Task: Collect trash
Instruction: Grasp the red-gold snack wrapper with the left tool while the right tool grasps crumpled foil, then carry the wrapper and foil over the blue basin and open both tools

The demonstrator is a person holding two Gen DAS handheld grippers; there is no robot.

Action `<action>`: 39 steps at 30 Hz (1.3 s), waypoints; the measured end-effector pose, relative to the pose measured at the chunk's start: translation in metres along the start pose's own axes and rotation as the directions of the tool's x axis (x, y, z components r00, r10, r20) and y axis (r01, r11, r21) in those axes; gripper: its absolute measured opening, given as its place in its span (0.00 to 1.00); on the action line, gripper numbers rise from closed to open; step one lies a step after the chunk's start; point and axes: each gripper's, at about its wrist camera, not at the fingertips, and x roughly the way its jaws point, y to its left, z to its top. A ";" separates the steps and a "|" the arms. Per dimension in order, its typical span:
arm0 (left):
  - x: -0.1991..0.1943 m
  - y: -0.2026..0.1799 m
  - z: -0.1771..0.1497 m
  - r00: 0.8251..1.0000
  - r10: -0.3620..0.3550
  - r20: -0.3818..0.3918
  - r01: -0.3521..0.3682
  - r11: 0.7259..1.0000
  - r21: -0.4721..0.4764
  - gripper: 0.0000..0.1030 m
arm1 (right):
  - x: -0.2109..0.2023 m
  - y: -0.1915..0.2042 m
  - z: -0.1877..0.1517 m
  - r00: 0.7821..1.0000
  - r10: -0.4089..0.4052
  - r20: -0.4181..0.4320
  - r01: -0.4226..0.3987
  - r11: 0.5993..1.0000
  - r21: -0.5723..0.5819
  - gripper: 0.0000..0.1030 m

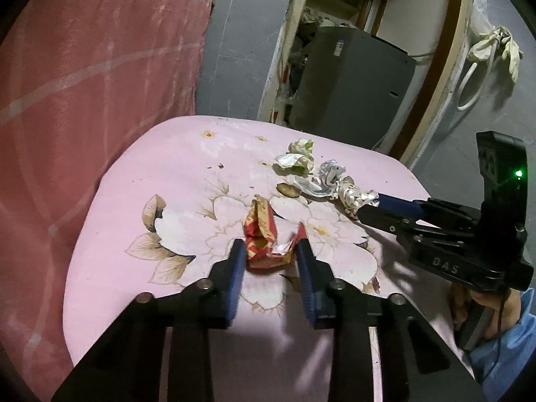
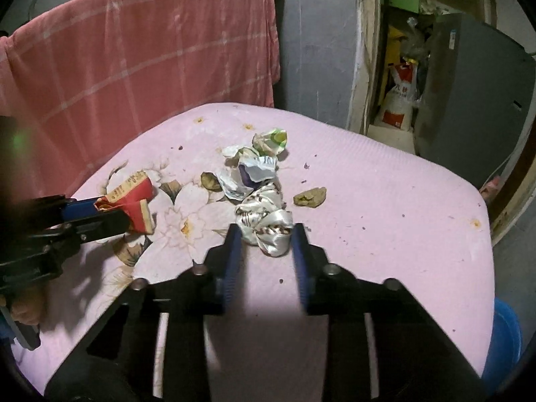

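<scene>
Blue pads of our left gripper pinch the red wrapper at centre frame on the pink table. Our right gripper clamps the silvery wrapper just below the paper scraps. We judge both grasps made; next we should lift both pieces clear, leaving the scraps undisturbed.

Pink floral table, red checked cloth
</scene>
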 end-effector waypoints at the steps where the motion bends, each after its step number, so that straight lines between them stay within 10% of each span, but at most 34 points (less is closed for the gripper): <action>1: 0.000 0.000 0.000 1.000 0.002 0.001 -0.002 1.000 -0.001 0.24 | 0.000 0.000 -0.001 1.000 0.000 -0.001 0.000 1.000 0.000 0.16; 39: -0.040 -0.051 -0.013 0.990 0.030 0.138 -0.025 0.999 -0.037 0.20 | -0.114 0.002 -0.054 0.955 -0.019 0.295 0.008 0.999 0.038 0.05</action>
